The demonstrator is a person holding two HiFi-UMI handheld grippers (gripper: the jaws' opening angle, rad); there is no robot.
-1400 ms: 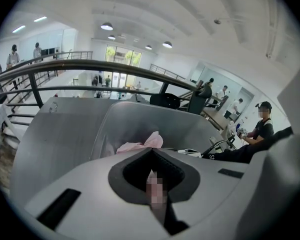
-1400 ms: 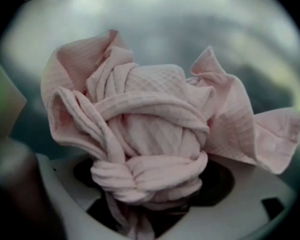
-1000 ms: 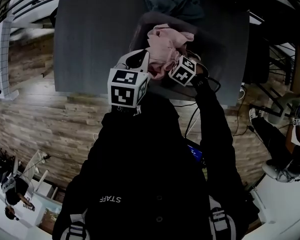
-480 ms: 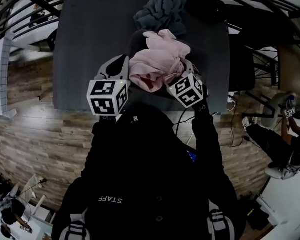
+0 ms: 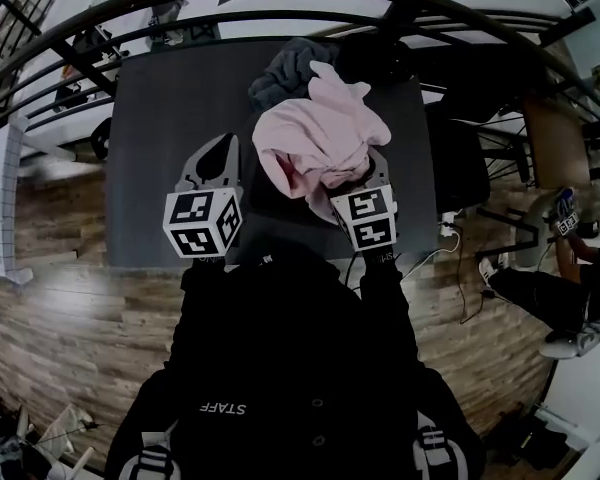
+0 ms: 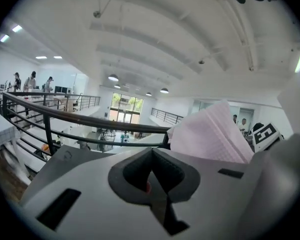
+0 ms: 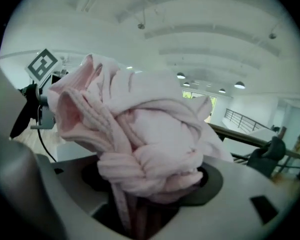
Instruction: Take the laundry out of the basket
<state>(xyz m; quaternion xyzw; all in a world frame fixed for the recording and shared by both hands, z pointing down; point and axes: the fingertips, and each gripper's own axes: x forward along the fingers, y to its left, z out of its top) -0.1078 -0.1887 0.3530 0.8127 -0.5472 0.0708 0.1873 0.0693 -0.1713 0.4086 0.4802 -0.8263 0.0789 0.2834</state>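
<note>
Nearest, the left gripper (image 6: 151,178) points upward, its jaws pressed together on nothing. Beside it the right gripper (image 7: 140,216) pinches a twisted fold of the pink garment (image 7: 150,134), which bunches over the jaws, held up above the right half of the grey table (image 5: 160,118). It looks light, soft and floppy, so a gathered fold is a fair hold, though loose ends may trail. A dark heap of laundry (image 5: 285,63) lies at the table's far edge
</note>
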